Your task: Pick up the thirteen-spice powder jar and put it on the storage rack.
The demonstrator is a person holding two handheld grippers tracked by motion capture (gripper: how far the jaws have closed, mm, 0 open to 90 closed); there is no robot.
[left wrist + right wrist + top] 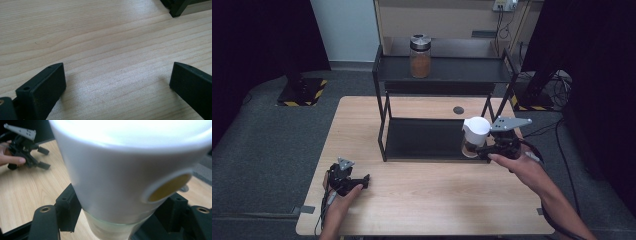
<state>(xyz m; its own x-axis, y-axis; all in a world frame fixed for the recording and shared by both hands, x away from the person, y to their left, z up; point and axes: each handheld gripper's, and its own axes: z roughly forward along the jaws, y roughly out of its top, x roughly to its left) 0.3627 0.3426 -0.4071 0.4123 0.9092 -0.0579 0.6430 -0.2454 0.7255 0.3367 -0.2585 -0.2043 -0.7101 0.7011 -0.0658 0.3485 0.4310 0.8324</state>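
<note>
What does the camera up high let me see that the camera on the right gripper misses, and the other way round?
High view alone: the black two-tier rack with a steel-lidded jar of brown powder on its top shelf, and the right gripper from outside.

Right gripper view alone: a close look at the white-lidded jar, with a round yellowish opening in the lid's side and glass below, clamped between the black jaws.

Both: that white-lidded jar, the wooden table, and the left gripper, open, resting on it.

Bare tabletop (427, 195) ahead; black rack (384, 120) posts and jar (420, 56) above
</note>
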